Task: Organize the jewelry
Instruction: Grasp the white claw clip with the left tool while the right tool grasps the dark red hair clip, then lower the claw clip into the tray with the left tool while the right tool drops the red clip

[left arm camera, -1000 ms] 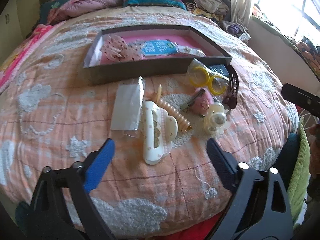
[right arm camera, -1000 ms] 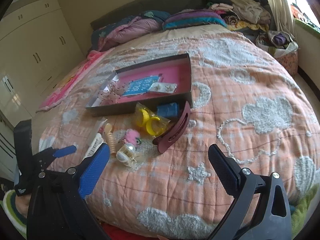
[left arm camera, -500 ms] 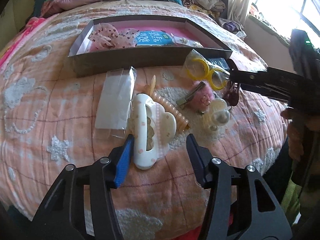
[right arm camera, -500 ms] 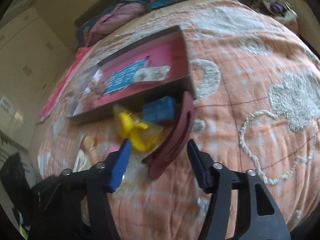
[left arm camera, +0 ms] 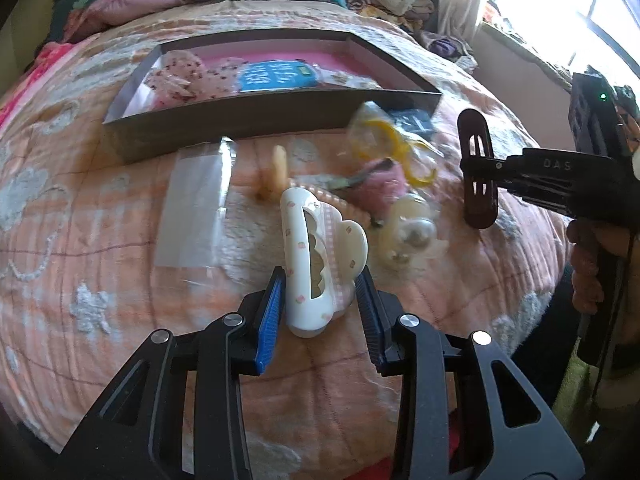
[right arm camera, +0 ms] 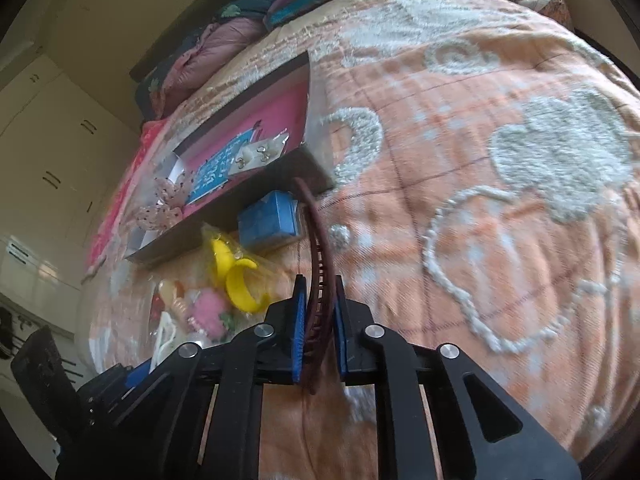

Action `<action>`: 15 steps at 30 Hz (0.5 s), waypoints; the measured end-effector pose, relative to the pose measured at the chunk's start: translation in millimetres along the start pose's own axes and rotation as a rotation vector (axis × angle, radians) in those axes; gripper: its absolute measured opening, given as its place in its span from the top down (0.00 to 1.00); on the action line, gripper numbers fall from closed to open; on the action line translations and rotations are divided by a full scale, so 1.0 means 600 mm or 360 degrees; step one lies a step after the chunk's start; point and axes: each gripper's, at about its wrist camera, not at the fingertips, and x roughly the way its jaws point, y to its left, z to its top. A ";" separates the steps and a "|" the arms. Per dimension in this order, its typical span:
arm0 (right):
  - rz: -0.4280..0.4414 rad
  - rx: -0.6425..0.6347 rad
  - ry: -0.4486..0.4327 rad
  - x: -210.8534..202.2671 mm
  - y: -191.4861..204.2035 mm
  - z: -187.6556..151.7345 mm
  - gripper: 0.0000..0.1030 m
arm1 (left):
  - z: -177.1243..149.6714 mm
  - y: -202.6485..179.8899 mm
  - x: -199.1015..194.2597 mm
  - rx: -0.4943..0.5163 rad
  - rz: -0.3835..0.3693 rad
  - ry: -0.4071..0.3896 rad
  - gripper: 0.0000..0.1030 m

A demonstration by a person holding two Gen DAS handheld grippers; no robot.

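My left gripper (left arm camera: 320, 312) is shut on the white flowered claw clip (left arm camera: 316, 256), which rests on the peach quilt. My right gripper (right arm camera: 318, 328) is shut on the dark maroon hair clip (right arm camera: 314, 240) and holds it lifted above the quilt; the clip also shows in the left wrist view (left arm camera: 478, 172). The dark box with pink lining (left arm camera: 248, 120) lies behind, holding a blue card (left arm camera: 276, 76), a speckled scrunchie (left arm camera: 176, 76) and an earring card (right arm camera: 262, 154).
On the quilt lie a clear plastic bag (left arm camera: 196, 208), yellow hoops in a bag (left arm camera: 384, 140), a pink fuzzy clip (left arm camera: 380, 184), a pearl piece (left arm camera: 412, 232), a beige spiral tie (left arm camera: 280, 168) and a small blue box (right arm camera: 270, 220). Pillows and clothes are piled behind.
My left gripper has closed in on the white claw clip. My right gripper has closed on the maroon clip and lifted it off the quilt.
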 end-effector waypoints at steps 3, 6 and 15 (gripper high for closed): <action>-0.0010 -0.0047 -0.0034 -0.028 0.002 -0.011 0.90 | -0.005 -0.008 -0.003 0.0009 -0.0032 0.0006 0.73; -0.0032 -0.0113 -0.0070 -0.057 0.004 -0.024 0.90 | -0.004 -0.013 -0.010 0.0006 -0.0063 -0.0002 0.73; 0.0058 -0.0240 -0.0200 -0.140 0.037 -0.033 0.91 | 0.037 -0.026 -0.080 0.0049 -0.0035 -0.0201 0.73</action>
